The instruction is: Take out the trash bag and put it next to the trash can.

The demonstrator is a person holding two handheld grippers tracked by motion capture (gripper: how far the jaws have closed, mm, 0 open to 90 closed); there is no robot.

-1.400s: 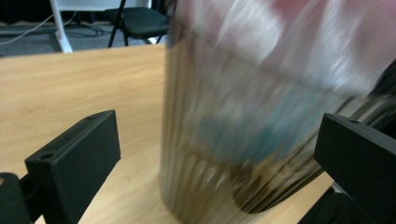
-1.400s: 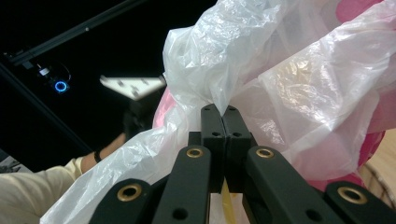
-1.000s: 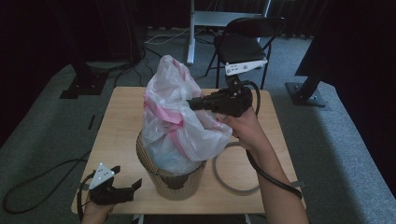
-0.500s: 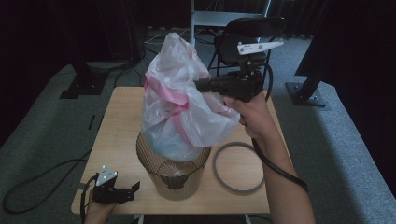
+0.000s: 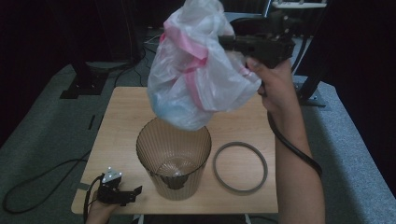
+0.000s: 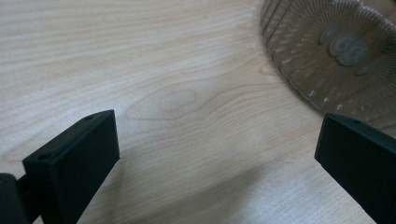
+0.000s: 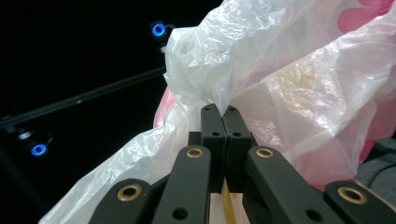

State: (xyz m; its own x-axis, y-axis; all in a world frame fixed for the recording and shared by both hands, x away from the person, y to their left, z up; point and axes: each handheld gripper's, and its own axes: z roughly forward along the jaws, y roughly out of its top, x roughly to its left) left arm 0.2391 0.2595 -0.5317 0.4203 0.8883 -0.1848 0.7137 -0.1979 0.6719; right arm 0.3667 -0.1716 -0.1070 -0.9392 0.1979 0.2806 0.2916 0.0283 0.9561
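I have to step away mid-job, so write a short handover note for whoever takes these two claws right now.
Right claw: shut on the plastic bag, holding it in the air above the bin.
Left claw: open, holding nothing, low at the table's near left corner beside the bin.
Bin upright on the table, no bag in it; grey ring lies flat to its right.
Done: bag is fully out of the bin.
Left: probably setting the bag down; nothing shows where.

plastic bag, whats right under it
Directly under the plastic bag stands the ribbed bin, its mouth open and its inside bare down to the base. The bag hangs clear above the rim, pinched by the right claw. The bag's contents cannot be seen through the film.
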